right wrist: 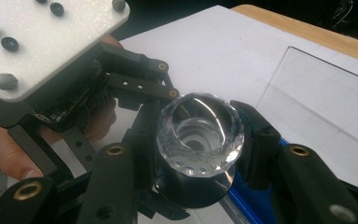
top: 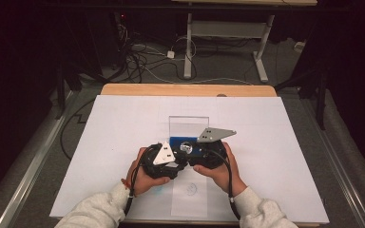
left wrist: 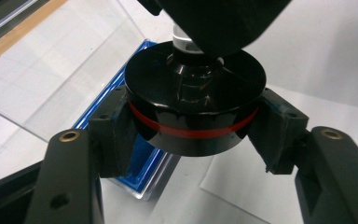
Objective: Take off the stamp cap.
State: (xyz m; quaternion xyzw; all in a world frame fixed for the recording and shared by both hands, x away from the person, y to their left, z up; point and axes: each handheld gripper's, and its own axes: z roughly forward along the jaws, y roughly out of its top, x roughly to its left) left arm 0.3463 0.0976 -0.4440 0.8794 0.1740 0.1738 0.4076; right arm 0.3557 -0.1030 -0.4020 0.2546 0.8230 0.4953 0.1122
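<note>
Left gripper (left wrist: 193, 135) clamps black base (left wrist: 193, 105) with red band, held above blue tray (left wrist: 137, 161) at mid-table. Right gripper (right wrist: 198, 149) pinches faceted clear knob (right wrist: 200, 135) on top of base. Both closed on same assembly. Risk: hands twist or pull out of line, knob slips off pads (right wrist: 256, 140), part drops onto tray or acrylic sheet (top: 188, 126).

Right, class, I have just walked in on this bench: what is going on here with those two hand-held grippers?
A person holds both grippers together over the white sheet on the table. The left gripper is clamped on a round black base with a red ring. The right gripper is clamped on a faceted clear glass piece sitting on that base. Under them lie a blue tray and an upright clear panel.
</note>
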